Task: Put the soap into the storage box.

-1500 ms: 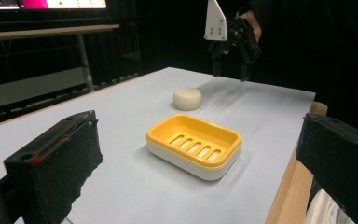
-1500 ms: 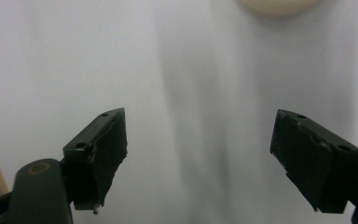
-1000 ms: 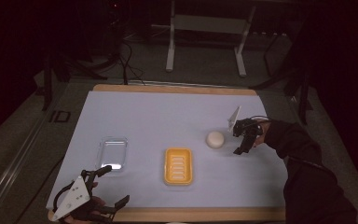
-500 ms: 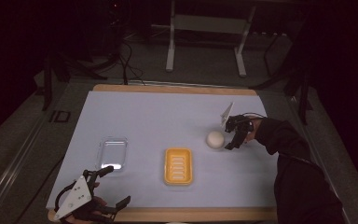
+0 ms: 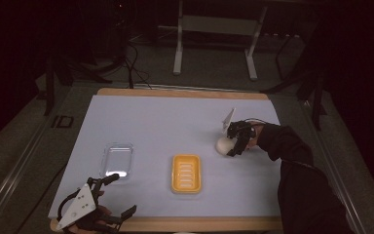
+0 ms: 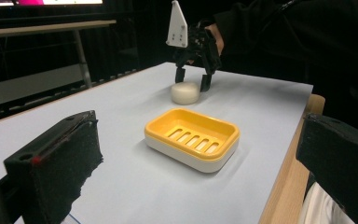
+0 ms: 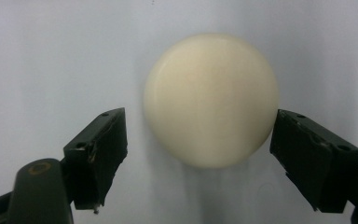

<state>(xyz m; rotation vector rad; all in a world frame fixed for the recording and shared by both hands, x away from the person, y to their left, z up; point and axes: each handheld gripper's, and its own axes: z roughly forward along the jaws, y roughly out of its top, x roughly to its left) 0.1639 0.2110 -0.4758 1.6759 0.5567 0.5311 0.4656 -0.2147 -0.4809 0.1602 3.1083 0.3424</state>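
A round cream soap bar point(image 5: 221, 145) lies on the pale table, right of centre. My right gripper point(image 5: 230, 142) is open and lowered over it, one jaw on each side, neither clearly touching. The right gripper view has the soap bar point(image 7: 209, 93) between the spread jaws of the right gripper point(image 7: 199, 135). A yellow soap dish point(image 5: 186, 173) sits empty at front centre. My left gripper point(image 5: 119, 196) stands open at the front left edge, holding nothing. From the left gripper view the soap dish point(image 6: 192, 137) lies ahead, with the soap bar point(image 6: 185, 93) and the right gripper point(image 6: 192, 81) beyond it.
A clear plastic tray point(image 5: 117, 159) rests left of the dish. The table's wooden front edge point(image 5: 209, 223) runs just below the dish. A dark sleeve point(image 5: 297, 165) crosses the right side. Metal stand legs point(image 5: 177, 44) and cables lie on the floor behind.
My right gripper has moved left and down, from beside the soap bar to straddling it. The left gripper has stayed put.
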